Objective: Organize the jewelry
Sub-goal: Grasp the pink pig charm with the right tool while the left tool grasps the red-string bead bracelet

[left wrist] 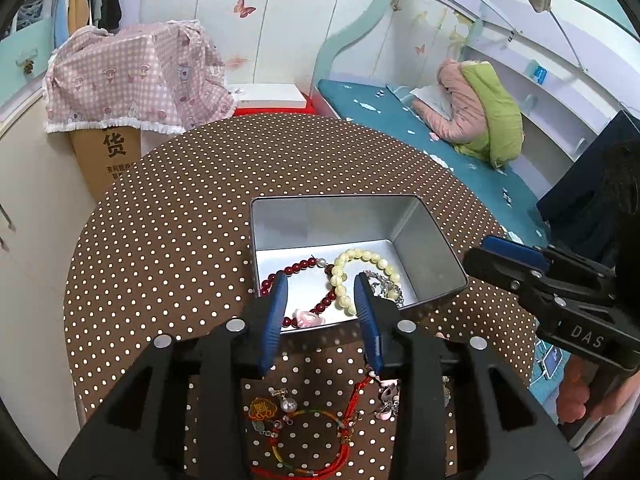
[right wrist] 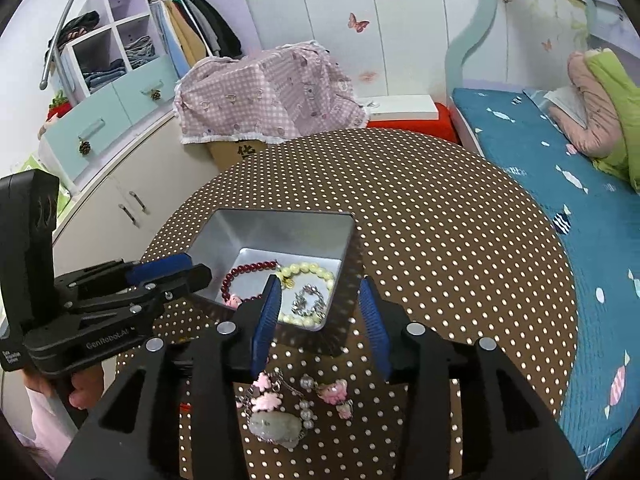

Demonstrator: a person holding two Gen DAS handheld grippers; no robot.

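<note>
Hiding part of the tin [left wrist: 432, 236] contents, both grippers [left wrist: 320, 312] [right wrist: 320, 312] gape partway, empty; silver piece [right wrist: 308, 300] indistinct.

Bright even light, sharp, fisheye-warped edges

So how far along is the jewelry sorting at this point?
About halfway. Done: red beads, cream beads and a silver chain lie in the tin. In hand: nothing; left tool and right tool are open. Left: red cord bracelet and pink flower piece on the table.
</note>
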